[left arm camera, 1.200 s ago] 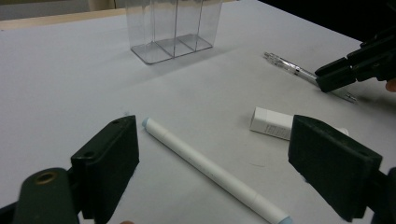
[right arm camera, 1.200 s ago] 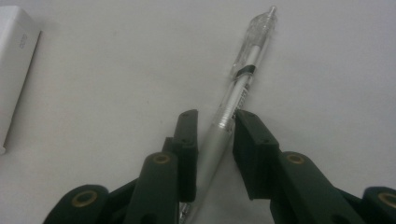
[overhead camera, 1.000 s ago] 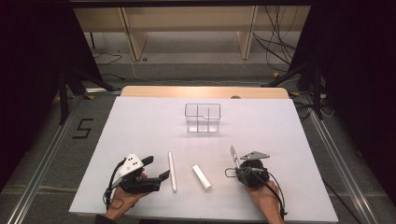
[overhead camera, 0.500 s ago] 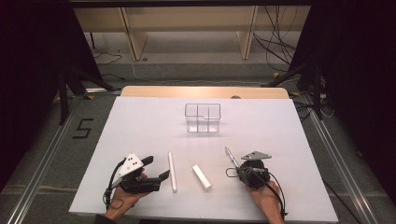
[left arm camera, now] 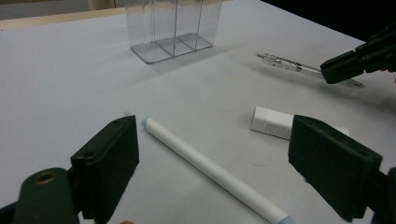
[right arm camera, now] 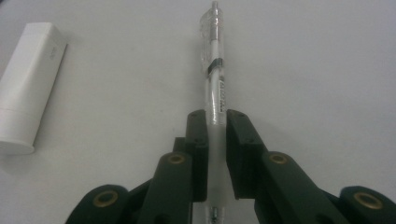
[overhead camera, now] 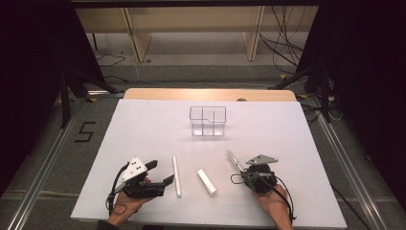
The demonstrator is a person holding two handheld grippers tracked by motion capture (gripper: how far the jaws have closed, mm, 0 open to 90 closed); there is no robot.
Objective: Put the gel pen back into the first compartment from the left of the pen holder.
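Right hand-held gripper has its black jaws closed on the barrel of a clear plastic ballpoint pen; they have just been closing, and the pads now press the pen from both sides, its clip end pointing away over the white surface. Left hand-held gripper stands wide open and holds nothing, with a long white marker pen with pale blue ends lying on the surface between its jaws, untouched. By my judgement the work is at its start: the clear plastic compartment organiser at the far middle looks empty. Counted: one clear pen, one white marker, one short white capped tube between them, one organiser, two grippers.
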